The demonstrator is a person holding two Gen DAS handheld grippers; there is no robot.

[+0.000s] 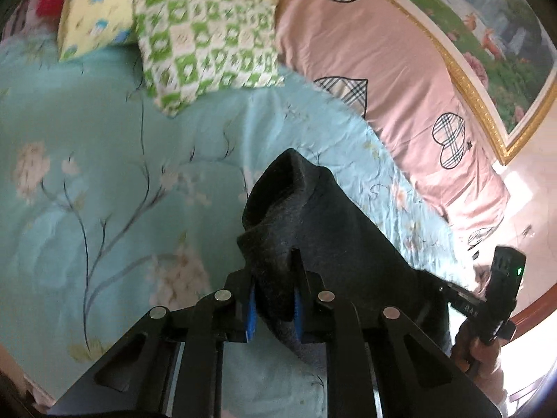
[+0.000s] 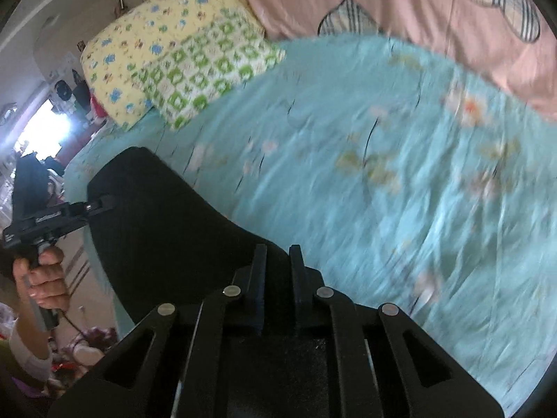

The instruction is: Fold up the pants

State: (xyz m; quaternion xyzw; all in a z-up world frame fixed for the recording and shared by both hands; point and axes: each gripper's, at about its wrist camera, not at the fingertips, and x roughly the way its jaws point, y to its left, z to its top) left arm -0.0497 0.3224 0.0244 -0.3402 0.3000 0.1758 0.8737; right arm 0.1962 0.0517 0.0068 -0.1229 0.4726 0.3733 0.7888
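- The left hand-held gripper (image 1: 275, 299) angled down over the bed (image 1: 87, 160), clenched on a bunched edge of the dark pants (image 1: 313, 209), which stood lifted above the turquoise sheet.
- The right hand-held gripper (image 2: 276, 278) tilted downward too, its fingers (image 2: 259, 271) nipping the same pants (image 2: 156, 230).
- A hand (image 2: 45, 278) gripped the other tool's handle.
- Motion blur smeared the sheet; the pants' lower part was cut off behind the tools.

Dark pants (image 1: 313, 216) cover the left gripper's fingertips (image 1: 296, 257), and their lower part runs off the frame at six o'clock. In the right wrist view the blue floral bedsheet (image 2: 400, 191) is smeared by motion blur from three to five o'clock. The room clutter at nine o'clock is too small to identify.
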